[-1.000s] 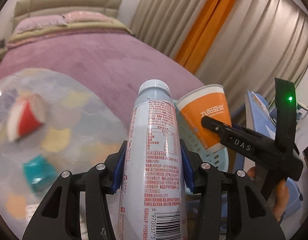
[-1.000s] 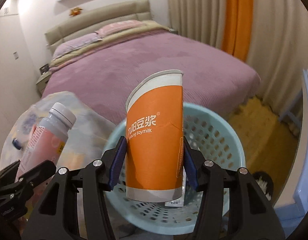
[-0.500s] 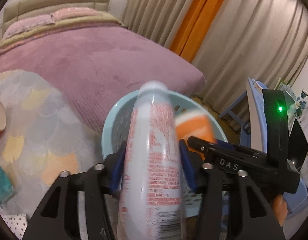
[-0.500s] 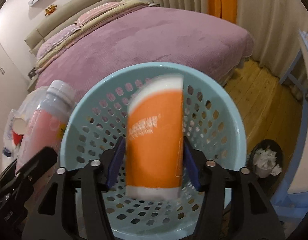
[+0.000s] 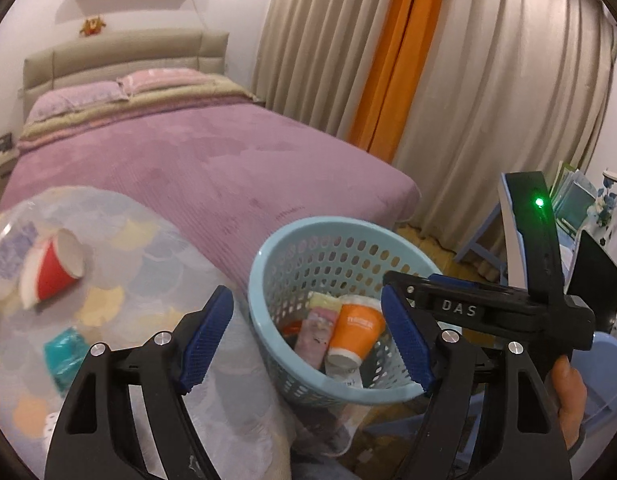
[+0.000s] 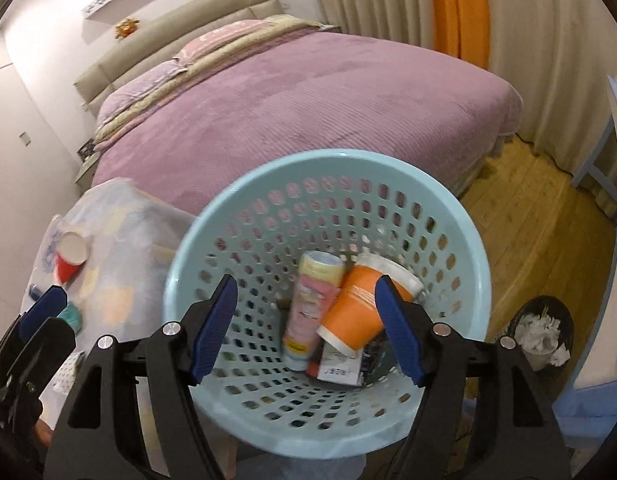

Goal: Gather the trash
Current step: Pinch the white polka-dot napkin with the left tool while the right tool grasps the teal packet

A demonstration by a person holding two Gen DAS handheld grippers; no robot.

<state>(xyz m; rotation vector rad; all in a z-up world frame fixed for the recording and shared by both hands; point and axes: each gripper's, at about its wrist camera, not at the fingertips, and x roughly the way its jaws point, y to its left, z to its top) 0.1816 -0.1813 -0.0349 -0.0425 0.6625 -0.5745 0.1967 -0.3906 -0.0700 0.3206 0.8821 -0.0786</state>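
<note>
The light blue perforated basket (image 5: 332, 225) (image 6: 328, 157) stands beside the table. Inside it lie the pink-labelled bottle (image 5: 316, 332) (image 6: 312, 304) and the orange paper cup (image 5: 354, 330) (image 6: 356, 312), on top of other trash. My left gripper (image 5: 306, 340) hovers over the basket's near left rim, its jaws opening with nothing between them. My right gripper (image 6: 306, 326) is above the basket, its jaws also opening and empty. In the left wrist view the right gripper (image 5: 390, 280) reaches in from the right.
A red paper cup (image 5: 52, 272) (image 6: 68, 260) lies tipped on the patterned tablecloth (image 5: 148, 280), near a teal packet (image 5: 62, 350). A purple bed (image 6: 308, 100) fills the background. A black bin (image 6: 538, 332) of tissues stands on the wooden floor. Blue furniture is at right.
Both grippers opened. The bottle left the left jaws and the orange cup left the right jaws, and both now lie in the basket. Both views shifted over the basket.
</note>
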